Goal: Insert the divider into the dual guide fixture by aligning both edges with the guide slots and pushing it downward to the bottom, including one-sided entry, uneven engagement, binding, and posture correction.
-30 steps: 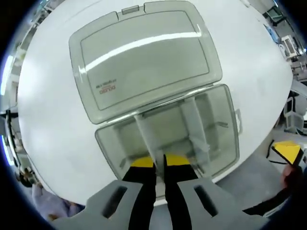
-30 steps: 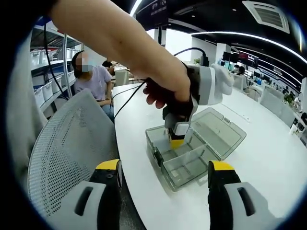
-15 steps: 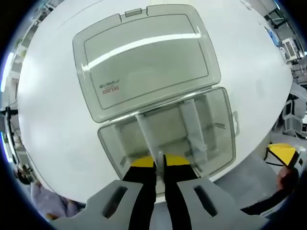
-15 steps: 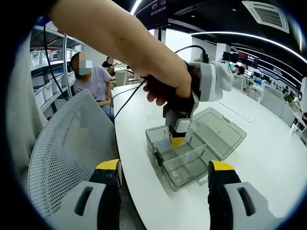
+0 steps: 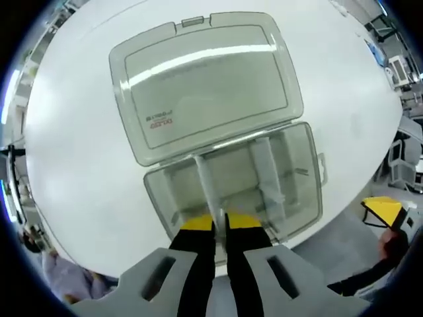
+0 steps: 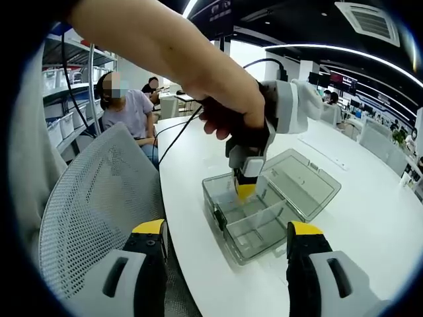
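A: Left gripper view: what have the tongs got?

B: The left gripper [image 5: 219,224] has its yellow-tipped jaws drawn nearly together, pinching the near end of the divider [image 5: 208,191]. The divider is a thin translucent plate that runs straight ahead from the fingertips into the clear plastic box [image 5: 301,181].

A: Where does the box sit from those jaws?

B: Directly ahead of and under them. Its hinged lid [image 5: 205,79] lies flat open on the white table [image 5: 73,152], on the far side of the tray from the jaws. A second divider [image 5: 268,172] stands in the tray just to the right of the held one, running the same way.

A: Is the held plate seated in its slots?

B: I cannot tell. Its far end reaches the hinge-side wall, but how deep it sits is not clear.

A: And the right gripper view?

B: The right gripper [image 6: 228,247] stands wide open, its two yellow-tipped jaws far apart and holding nothing. The box [image 6: 264,211] lies ahead of it, between the two jaws and well apart from them, near the table edge. The left gripper [image 6: 246,190] comes down into the tray from above, held by a hand [image 6: 228,112]. A grey mesh chair back [image 6: 99,198] is to the left of the jaws, and a seated person [image 6: 122,109] is beyond it.

A: Does the right gripper show from the left side?

B: Its yellow tip [image 5: 383,211] appears at the far right, off the table edge.
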`<state>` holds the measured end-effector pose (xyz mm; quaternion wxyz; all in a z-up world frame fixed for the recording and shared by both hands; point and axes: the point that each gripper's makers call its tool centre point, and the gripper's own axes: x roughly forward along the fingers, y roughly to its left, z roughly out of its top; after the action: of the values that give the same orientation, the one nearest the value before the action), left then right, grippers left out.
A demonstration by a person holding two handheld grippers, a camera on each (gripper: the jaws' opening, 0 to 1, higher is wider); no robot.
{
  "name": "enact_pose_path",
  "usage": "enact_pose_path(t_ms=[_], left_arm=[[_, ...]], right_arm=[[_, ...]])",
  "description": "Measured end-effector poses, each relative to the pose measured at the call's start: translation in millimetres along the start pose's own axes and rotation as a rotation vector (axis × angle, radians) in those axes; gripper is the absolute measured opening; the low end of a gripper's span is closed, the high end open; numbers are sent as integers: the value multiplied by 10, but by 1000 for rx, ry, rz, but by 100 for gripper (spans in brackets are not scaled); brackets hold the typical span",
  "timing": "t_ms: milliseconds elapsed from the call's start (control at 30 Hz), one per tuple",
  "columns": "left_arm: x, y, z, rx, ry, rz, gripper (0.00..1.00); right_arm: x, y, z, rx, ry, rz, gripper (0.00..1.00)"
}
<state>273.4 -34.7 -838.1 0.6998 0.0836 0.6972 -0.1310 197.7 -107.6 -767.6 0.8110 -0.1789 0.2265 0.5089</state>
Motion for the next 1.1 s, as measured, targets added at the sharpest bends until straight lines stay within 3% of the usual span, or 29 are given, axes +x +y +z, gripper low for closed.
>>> enact_pose_path(t_ms=[1100], left_arm=[[67, -18, 20, 11, -1, 11, 2]], right_arm=[[2, 6, 1, 2, -2, 7, 71]])
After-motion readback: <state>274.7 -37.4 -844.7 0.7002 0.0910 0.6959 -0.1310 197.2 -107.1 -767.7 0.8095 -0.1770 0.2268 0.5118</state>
